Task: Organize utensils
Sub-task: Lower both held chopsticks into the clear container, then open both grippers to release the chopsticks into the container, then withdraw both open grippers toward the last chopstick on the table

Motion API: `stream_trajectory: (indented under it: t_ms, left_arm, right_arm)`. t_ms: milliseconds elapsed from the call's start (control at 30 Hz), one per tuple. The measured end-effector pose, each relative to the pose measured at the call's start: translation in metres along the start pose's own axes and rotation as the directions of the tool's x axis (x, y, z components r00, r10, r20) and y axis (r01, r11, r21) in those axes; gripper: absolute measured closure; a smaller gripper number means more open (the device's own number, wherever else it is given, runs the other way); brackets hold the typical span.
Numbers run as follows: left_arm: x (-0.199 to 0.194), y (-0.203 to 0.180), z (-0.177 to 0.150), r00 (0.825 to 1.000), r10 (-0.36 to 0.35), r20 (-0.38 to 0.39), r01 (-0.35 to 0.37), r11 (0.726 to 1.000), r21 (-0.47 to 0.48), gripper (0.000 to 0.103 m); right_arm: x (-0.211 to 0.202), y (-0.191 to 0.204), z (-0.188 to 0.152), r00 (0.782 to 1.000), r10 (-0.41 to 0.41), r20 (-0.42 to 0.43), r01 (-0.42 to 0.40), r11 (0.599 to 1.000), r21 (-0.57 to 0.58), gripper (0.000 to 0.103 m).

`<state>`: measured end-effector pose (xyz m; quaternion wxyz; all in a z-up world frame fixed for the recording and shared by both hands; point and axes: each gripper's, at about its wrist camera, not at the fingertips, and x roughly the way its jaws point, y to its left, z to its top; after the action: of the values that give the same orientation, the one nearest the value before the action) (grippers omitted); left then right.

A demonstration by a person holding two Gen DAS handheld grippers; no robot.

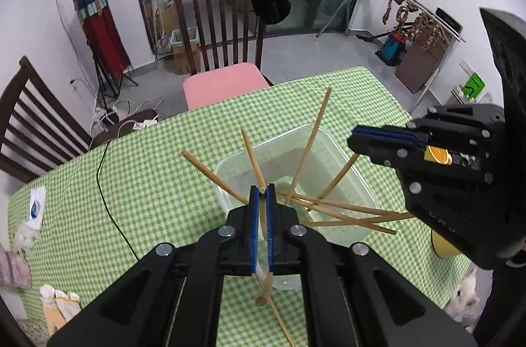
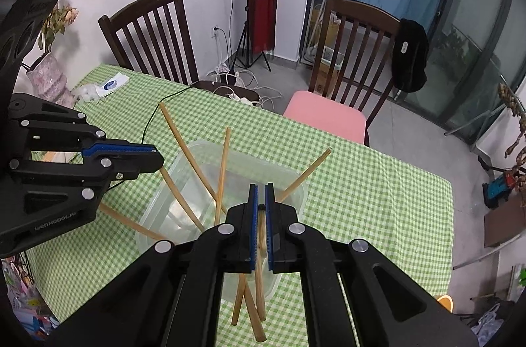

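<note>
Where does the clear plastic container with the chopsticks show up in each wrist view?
Left wrist view: the clear plastic container sits centre-right, just beyond the left gripper, with chopsticks fanning out of it.
Right wrist view: the container sits centre-left, ahead of the right gripper and partly hidden by it.
Shared landmark: the pink chair cushion beyond the green checked tablecloth.

7 chopsticks, 1 container
</note>
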<state>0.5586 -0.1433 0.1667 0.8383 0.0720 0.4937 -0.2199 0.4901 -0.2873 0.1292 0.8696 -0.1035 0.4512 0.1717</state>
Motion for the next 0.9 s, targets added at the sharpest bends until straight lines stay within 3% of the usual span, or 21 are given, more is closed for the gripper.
stream_trajectory:
  t_ms: [67, 100, 133, 167, 200, 333, 600, 900]
  left_arm:
    - [-0.001, 0.002, 0.000, 1.000, -0.012, -0.014, 0.012, 1.000, -0.009, 0.101]
    - [-0.003, 0.002, -0.001, 0.999, -0.023, -0.024, 0.023, 1.000, -0.007, 0.095]
    - [-0.008, 0.001, -0.002, 1.000, -0.017, -0.014, 0.017, 1.000, -0.003, 0.083]
    - [-0.011, 0.000, -0.003, 1.000, -0.008, -0.003, 0.008, 1.000, -0.002, 0.077]
    - [-0.019, -0.002, -0.005, 1.000, -0.011, 0.009, 0.011, 1.000, 0.005, 0.069]
    - [-0.045, -0.006, -0.010, 0.999, -0.042, 0.016, 0.042, 0.999, 0.001, 0.048]
    - [-0.129, -0.015, -0.049, 0.994, -0.016, 0.108, 0.016, 1.000, -0.002, 0.036]
    - [-0.191, -0.036, -0.135, 0.970, -0.003, 0.241, -0.008, 0.999, 0.044, 0.028]
  right_arm:
    - [-0.001, 0.000, 0.000, 1.000, 0.021, -0.020, -0.020, 1.000, 0.009, 0.099]
    - [-0.002, 0.000, -0.001, 0.999, 0.031, -0.029, -0.031, 0.999, 0.013, 0.091]
    - [-0.004, 0.000, -0.001, 0.999, 0.032, -0.029, -0.032, 0.999, 0.019, 0.080]
    - [-0.009, 0.000, -0.001, 1.000, 0.020, -0.017, -0.020, 0.999, 0.026, 0.052]
    - [-0.015, 0.001, -0.002, 1.000, 0.002, -0.002, -0.002, 1.000, 0.021, 0.040]
    - [-0.038, 0.006, -0.004, 0.999, -0.029, 0.015, 0.029, 0.999, 0.021, 0.040]
    - [-0.105, 0.015, -0.029, 0.991, -0.092, 0.094, 0.090, 0.996, 0.021, 0.039]
    - [-0.162, 0.041, -0.097, 0.970, -0.102, 0.223, 0.104, 0.995, -0.001, 0.034]
